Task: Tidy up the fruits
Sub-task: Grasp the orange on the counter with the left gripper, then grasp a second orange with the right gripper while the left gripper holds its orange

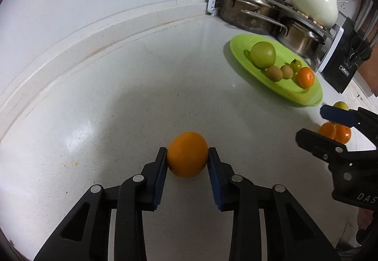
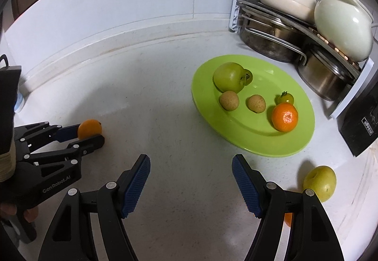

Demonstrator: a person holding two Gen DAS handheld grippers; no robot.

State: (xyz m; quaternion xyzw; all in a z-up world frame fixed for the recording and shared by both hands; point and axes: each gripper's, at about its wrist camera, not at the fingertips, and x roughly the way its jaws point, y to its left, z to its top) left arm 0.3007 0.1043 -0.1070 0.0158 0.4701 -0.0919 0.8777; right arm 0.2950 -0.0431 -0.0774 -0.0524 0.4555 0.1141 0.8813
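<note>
My left gripper (image 1: pixel 187 154) is shut on an orange (image 1: pixel 187 158) low over the white counter; it shows too in the right wrist view (image 2: pixel 91 132) at the left, with the orange (image 2: pixel 88 128) between its fingers. A green plate (image 2: pixel 259 143) at the right holds a green tomato (image 2: pixel 228 80), two brown fruits (image 2: pixel 229 100), a small green tomato (image 2: pixel 285 97) and a tangerine (image 2: pixel 284 117). My right gripper (image 2: pixel 191 180) is open and empty, in front of the plate. A yellow-green apple (image 2: pixel 320 182) and an orange fruit (image 2: pixel 288 219) lie on the counter by its right finger.
A rack with steel pots (image 2: pixel 271 44), a cream pan and a cream pot (image 2: pixel 342 25) stands at the back right corner. A black box (image 2: pixel 361 124) stands right of the plate. The tiled wall (image 2: pixel 118 8) runs along the back.
</note>
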